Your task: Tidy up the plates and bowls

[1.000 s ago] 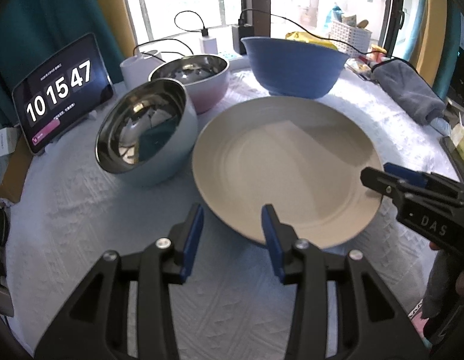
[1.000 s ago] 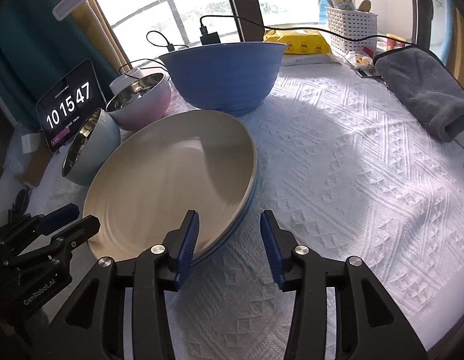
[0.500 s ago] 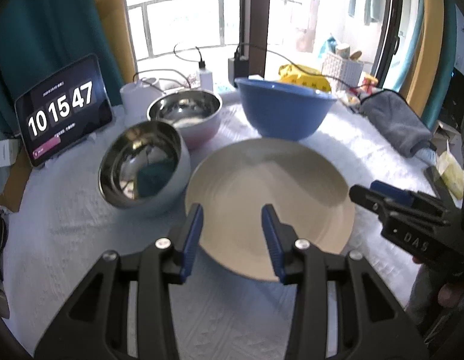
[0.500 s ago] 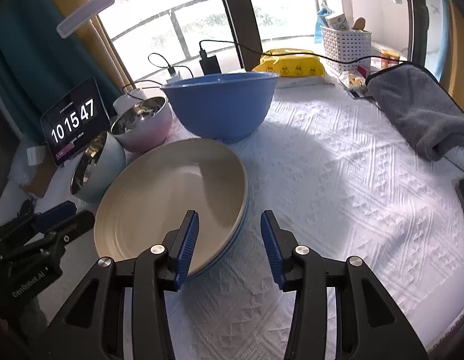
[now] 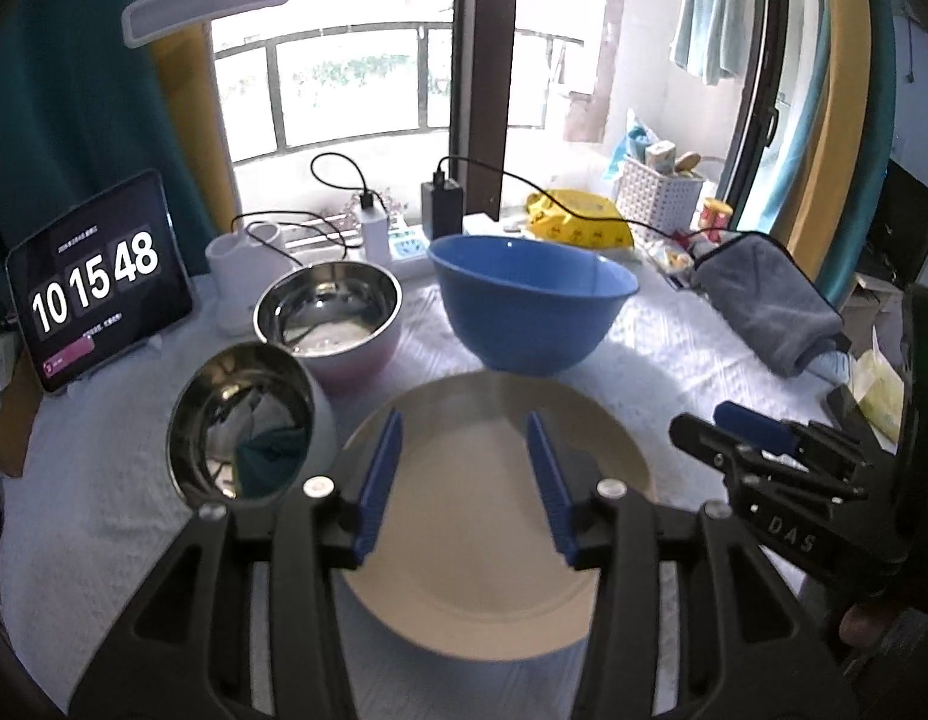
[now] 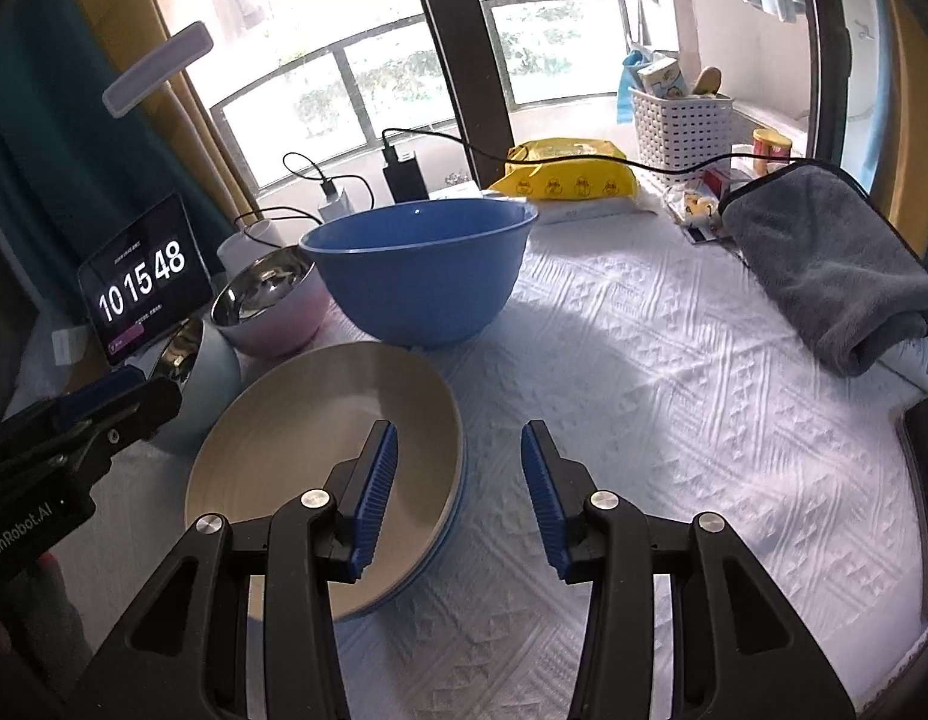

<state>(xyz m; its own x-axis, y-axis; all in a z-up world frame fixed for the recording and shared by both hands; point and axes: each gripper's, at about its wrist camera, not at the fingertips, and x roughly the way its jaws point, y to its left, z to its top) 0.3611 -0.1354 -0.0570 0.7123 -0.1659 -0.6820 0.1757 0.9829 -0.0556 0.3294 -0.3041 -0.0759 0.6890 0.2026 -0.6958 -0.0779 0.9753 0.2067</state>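
Left wrist: left gripper (image 5: 464, 480) hovers spread above beige plate (image 5: 494, 540)

I see left gripper (image 5: 464, 477) jaws apart, gripping nothing; right gripper (image 6: 458, 489) likewise, both raised, side by side.

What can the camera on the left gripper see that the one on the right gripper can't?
Only the left view looks down into the tilted steel bowl and shows the right gripper, open. Only the right view shows the blue rim of a second plate under the cream plate, the open stretch of white tablecloth, and the left gripper, open. Both show the blue bowl, pink bowl, clock tablet and grey towel.
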